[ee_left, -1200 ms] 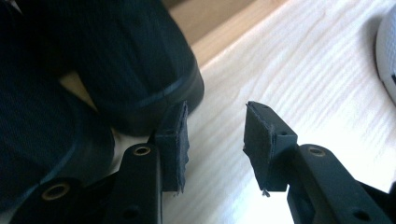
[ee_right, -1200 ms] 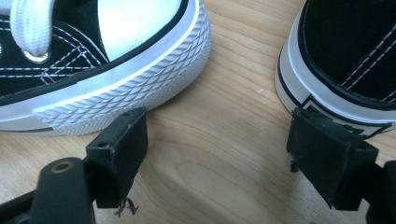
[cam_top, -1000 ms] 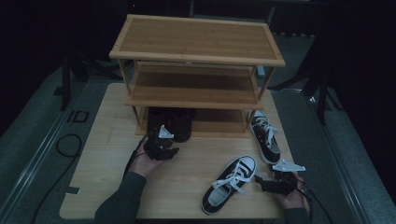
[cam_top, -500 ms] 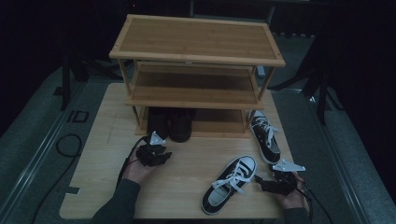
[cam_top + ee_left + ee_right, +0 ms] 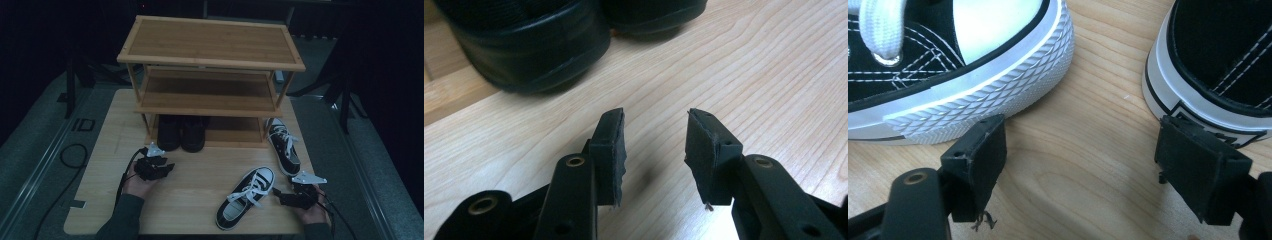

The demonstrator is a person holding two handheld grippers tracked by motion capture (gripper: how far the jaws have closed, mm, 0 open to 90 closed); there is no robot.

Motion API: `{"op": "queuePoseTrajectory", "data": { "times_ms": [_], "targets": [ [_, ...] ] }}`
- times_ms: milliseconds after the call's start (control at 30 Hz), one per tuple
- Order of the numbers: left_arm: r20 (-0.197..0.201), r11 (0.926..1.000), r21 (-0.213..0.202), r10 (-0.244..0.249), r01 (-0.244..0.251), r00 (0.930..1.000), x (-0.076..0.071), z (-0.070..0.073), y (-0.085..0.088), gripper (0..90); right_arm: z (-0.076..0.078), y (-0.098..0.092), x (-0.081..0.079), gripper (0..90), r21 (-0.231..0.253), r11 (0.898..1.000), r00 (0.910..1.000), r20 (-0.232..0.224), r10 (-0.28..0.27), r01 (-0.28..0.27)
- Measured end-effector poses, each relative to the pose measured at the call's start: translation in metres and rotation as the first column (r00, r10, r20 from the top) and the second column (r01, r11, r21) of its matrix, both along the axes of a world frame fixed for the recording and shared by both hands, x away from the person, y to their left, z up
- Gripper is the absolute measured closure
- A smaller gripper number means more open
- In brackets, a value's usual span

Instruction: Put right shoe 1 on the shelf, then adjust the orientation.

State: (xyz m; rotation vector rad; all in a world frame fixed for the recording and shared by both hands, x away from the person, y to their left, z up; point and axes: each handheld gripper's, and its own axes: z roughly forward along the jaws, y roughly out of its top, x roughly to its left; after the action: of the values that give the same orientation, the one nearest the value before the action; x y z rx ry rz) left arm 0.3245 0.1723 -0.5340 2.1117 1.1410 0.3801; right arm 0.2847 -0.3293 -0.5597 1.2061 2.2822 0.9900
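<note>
Two black shoes (image 5: pixel 181 133) stand side by side on the bottom shelf of a wooden shoe rack (image 5: pixel 210 45). My left gripper (image 5: pixel 167 167) hovers over the table just in front of them, open and holding nothing. In the left gripper view the black shoes (image 5: pixel 529 45) sit beyond the open left gripper (image 5: pixel 655 145). One black-and-white sneaker (image 5: pixel 246 196) lies diagonally near the front edge. A second sneaker (image 5: pixel 283 145) sits to the right of the rack. My right gripper (image 5: pixel 276 195) is open beside the near sneaker's toe (image 5: pixel 973 75), with the other sneaker's heel (image 5: pixel 1218 65) at the right.
The rack's top and middle shelves (image 5: pixel 207 95) carry nothing. The wooden table (image 5: pixel 195 200) has bare board between the two hands. A black cable (image 5: pixel 70 155) loops on the grey floor at the left. Dark stands are on both sides of the rack.
My left gripper has drawn back from the black shoes, toward the person and slightly left. The right gripper and both sneakers have stayed put.
</note>
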Motion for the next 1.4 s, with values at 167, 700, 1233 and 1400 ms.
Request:
{"op": "queuePoseTrajectory", "data": {
  "times_ms": [167, 700, 1233, 1400],
  "targets": [
    [-0.005, 1.0, -0.002, 0.007, -0.007, 1.0, 0.0, -0.002, 0.002, 59.5, 0.0, 0.0, 0.0, 20.7, 0.0, 1.0, 1.0, 0.0, -0.003, 0.003],
    [-0.014, 1.0, -0.003, 0.001, -0.002, 0.9999, 0.001, -0.006, -0.002, 59.6, 0.01, -0.003, -0.006, 40.9, 0.023, 0.999, 0.9992, -0.003, -0.039, 0.039],
    [-0.028, 1.0, 0.007, -0.001, 0.001, 0.9996, 0.0, -0.009, -0.002, 59.6, 0.027, 0.032, -0.034, 90.0, -0.051, 0.99, 0.9915, -0.024, 0.128, -0.129],
    [-0.03, 1.0, 0.009, 0.001, 0.0, 0.9995, -0.001, -0.009, -0.002, 59.6, 0.026, 0.047, -0.043, 90.0, -0.058, 0.984, 0.9856, -0.032, 0.166, -0.168]
  ]
}}
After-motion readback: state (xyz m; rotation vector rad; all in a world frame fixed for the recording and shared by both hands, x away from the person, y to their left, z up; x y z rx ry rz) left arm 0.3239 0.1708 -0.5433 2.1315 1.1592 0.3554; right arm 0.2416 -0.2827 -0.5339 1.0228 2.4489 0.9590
